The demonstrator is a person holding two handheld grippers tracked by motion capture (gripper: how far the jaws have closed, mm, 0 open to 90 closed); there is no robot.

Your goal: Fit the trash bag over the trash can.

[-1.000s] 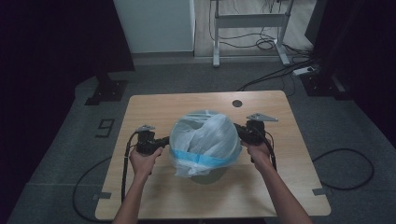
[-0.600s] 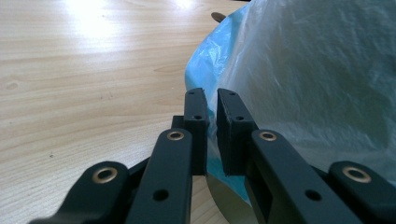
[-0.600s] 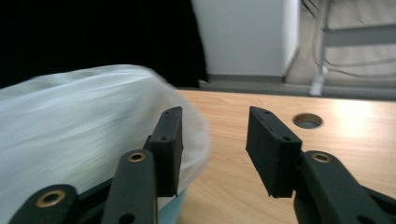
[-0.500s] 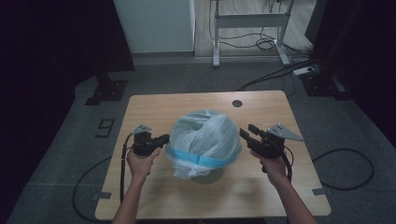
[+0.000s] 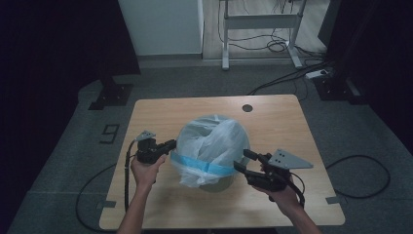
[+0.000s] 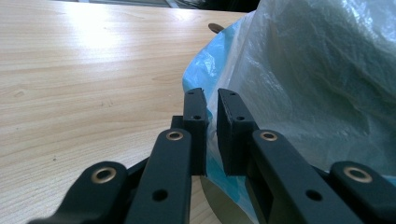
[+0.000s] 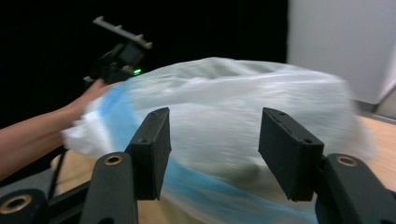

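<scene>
The left hand-held gripper [image 5: 170, 145] sits at the left side of a bin [image 5: 214, 184] on a wooden worktop [image 5: 272, 122]. Its jaws are nearly closed and pinch the blue-edged hem of a clear plastic bag [image 5: 210, 141] that is draped over the bin. In the left gripper view, the film [image 6: 212, 140] runs down through the thin gap between the 2 jaws.

The right hand-held gripper [image 5: 245, 162] hangs just off the bag's right front side, apart from it. Its jaws are wide open and hold nothing. In the right gripper view, the bag [image 7: 224, 112] fills the space ahead between the spread jaws, and the blue hem [image 7: 205, 191] crosses low beneath them.

The bag stands at the middle of the worktop, between the 2 hands. It bulges upward, and its hem band runs roughly level around the bin's rim. From the right hand-held gripper the hem lies ahead and to its left, toward the bin. A likely next move is a short reach inward to catch that hem.
</scene>
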